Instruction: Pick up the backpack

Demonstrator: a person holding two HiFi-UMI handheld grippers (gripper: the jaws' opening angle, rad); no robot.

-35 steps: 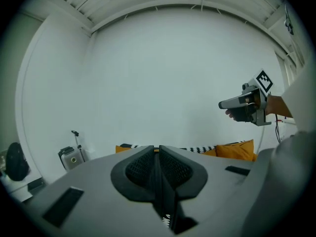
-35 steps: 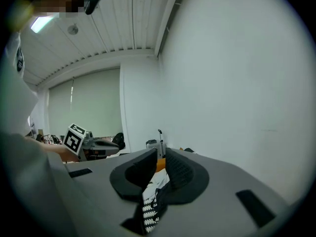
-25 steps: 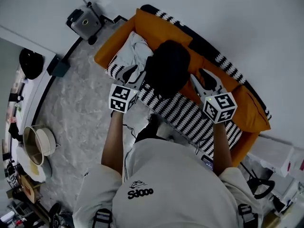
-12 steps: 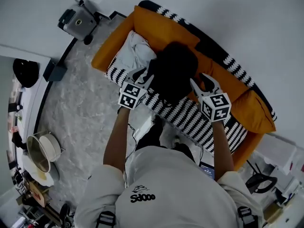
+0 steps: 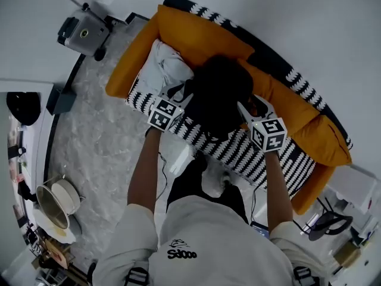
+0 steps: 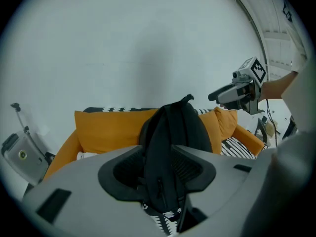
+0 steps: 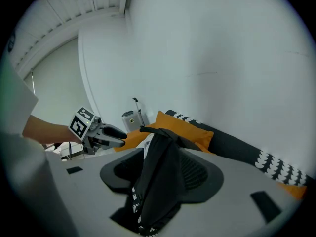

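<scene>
A black backpack (image 5: 217,97) stands upright on the orange sofa (image 5: 196,37), on its black-and-white patterned seat. My left gripper (image 5: 178,93) is at the backpack's left side and my right gripper (image 5: 256,105) at its right side. Both sets of jaws are opening. In the left gripper view the backpack (image 6: 173,142) shows edge-on through the gap of the left gripper (image 6: 158,174), with the right gripper (image 6: 217,96) beyond it. The right gripper view shows the backpack (image 7: 160,167) in line with the right gripper (image 7: 160,177). I see no pad pressing on it.
A white pillow (image 5: 166,64) lies on the sofa just left of the backpack. Orange cushions (image 5: 309,124) line the sofa's back. A grey wheeled case (image 5: 83,31) stands on the marble floor at top left, and a round basin (image 5: 56,198) at lower left.
Both grippers have sunk toward the sofa and closed in on the backpack's two sides. Their jaws have spread wider. The backpack has stayed in place beside the white pillow.
</scene>
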